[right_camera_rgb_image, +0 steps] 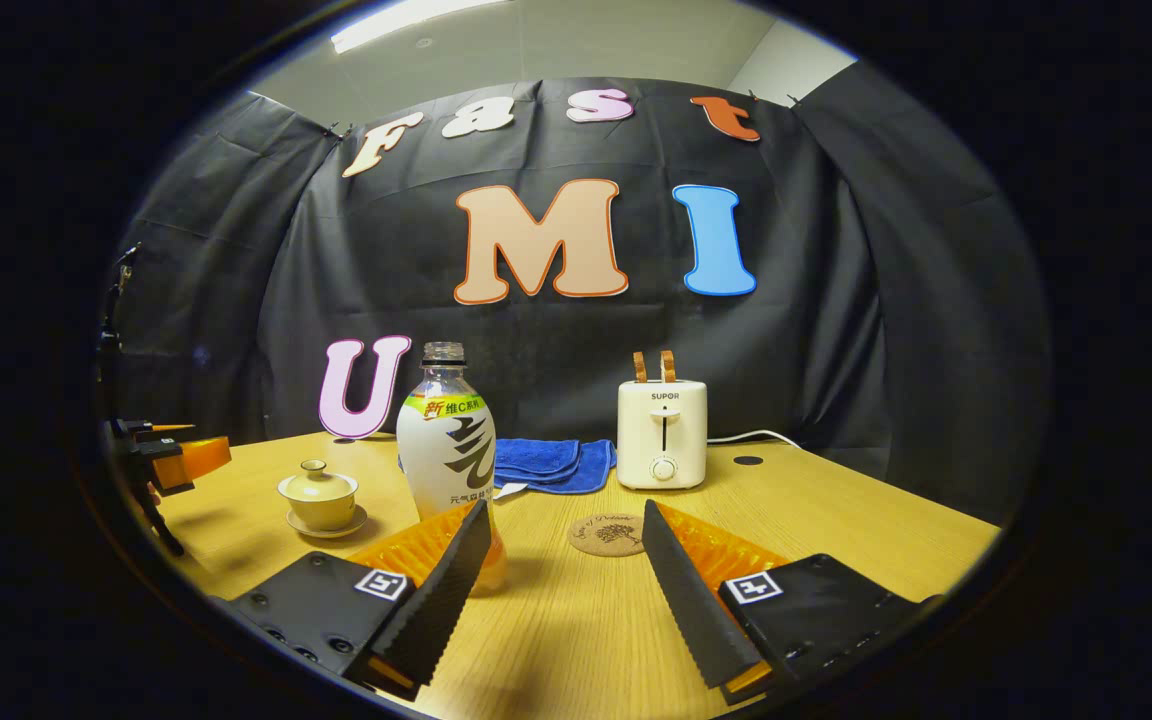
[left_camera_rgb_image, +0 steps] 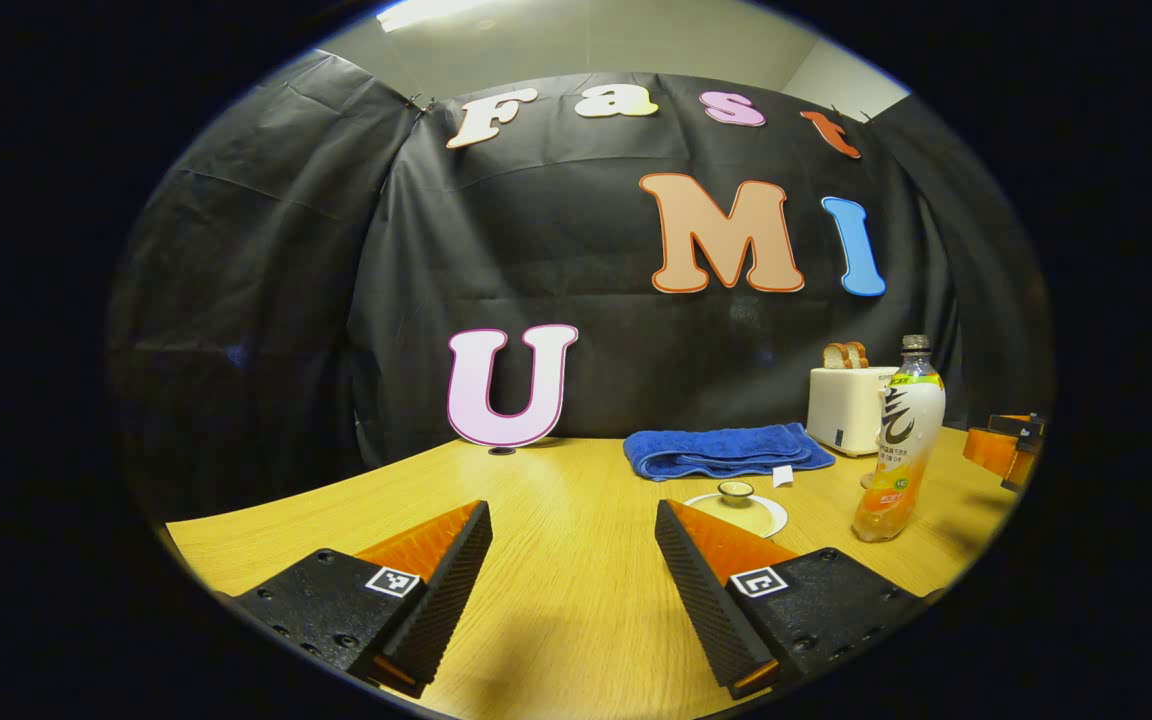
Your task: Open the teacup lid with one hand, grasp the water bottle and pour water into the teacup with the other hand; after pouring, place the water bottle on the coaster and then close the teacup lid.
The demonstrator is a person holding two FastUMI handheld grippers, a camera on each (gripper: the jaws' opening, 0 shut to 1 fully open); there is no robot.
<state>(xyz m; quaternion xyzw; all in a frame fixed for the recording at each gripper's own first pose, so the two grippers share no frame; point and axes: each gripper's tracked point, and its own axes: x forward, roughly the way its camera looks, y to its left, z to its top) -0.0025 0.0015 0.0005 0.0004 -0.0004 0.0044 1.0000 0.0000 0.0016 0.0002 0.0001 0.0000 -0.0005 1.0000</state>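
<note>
A pale lidded teacup (right_camera_rgb_image: 318, 492) stands on its saucer at the left of the wooden table (right_camera_rgb_image: 836, 520); in the left gripper view the teacup (left_camera_rgb_image: 736, 492) lies just past my right finger. The tall bottle (right_camera_rgb_image: 446, 445), white-labelled with orange drink at the bottom, stands upright right behind my right gripper's left finger; the bottle (left_camera_rgb_image: 901, 440) is right of the cup. A round cork coaster (right_camera_rgb_image: 608, 533) lies bare ahead of the right gripper (right_camera_rgb_image: 564, 510), which is open and holds nothing. The left gripper (left_camera_rgb_image: 571, 512) is open too, low over the table, short of the cup.
A white toaster (right_camera_rgb_image: 662, 432) with two bread slices stands at the back, a folded blue towel (right_camera_rgb_image: 551, 462) beside it. The other gripper shows at each view's edge: the right gripper (left_camera_rgb_image: 1006, 450) far right, the left gripper (right_camera_rgb_image: 171, 455) far left.
</note>
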